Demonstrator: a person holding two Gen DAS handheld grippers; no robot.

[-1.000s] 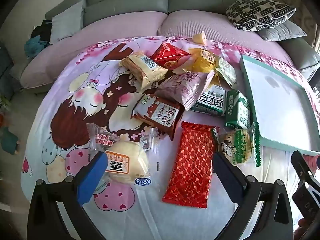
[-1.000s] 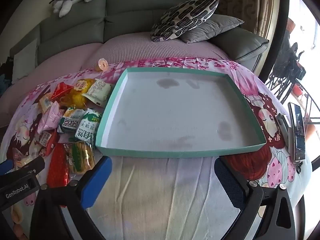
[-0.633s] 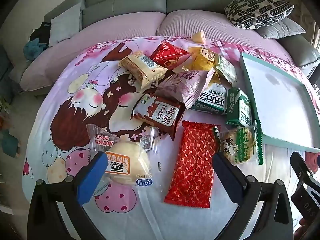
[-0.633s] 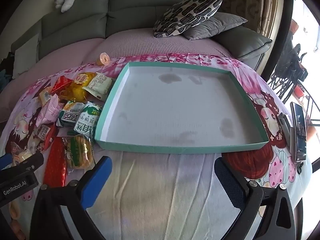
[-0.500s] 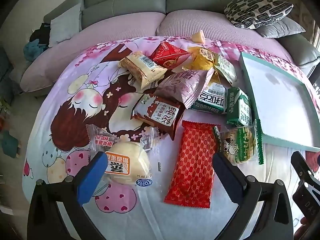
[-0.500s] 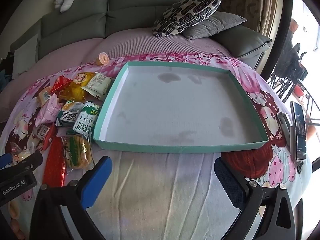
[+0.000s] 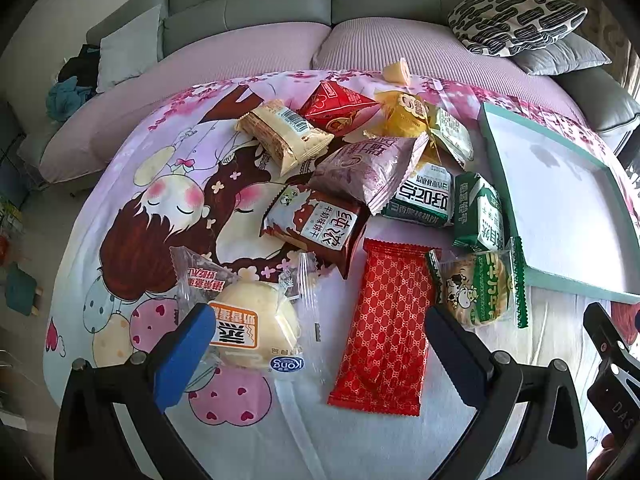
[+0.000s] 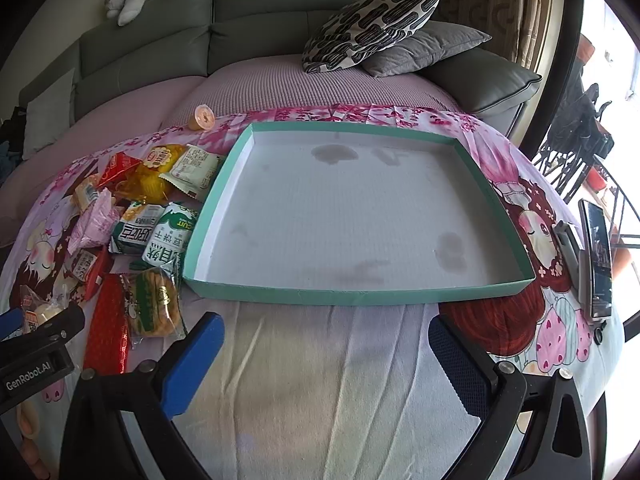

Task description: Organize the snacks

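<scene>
Several snack packs lie heaped on a cartoon-print cloth. Nearest my left gripper (image 7: 320,344) are a wrapped white bun (image 7: 250,322) and a long red packet (image 7: 386,328); its fingers stand open above the cloth with nothing between them. A green-edged cookie pack (image 7: 480,290), a brown packet (image 7: 316,226) and a mauve bag (image 7: 368,170) lie beyond. An empty teal-rimmed tray (image 8: 340,294) with a white floor sits right of the heap. My right gripper (image 8: 326,354) hangs open in front of the tray's near rim, holding nothing.
A grey sofa with a patterned pillow (image 8: 372,26) curves behind the table. A phone (image 8: 598,264) lies at the table's right edge. A small round orange sweet (image 8: 204,117) sits at the far edge. The other gripper's black body (image 8: 36,352) shows at lower left.
Both grippers have shifted only slightly; the tray and snacks sit a touch differently in view. Nothing was grasped or moved.
</scene>
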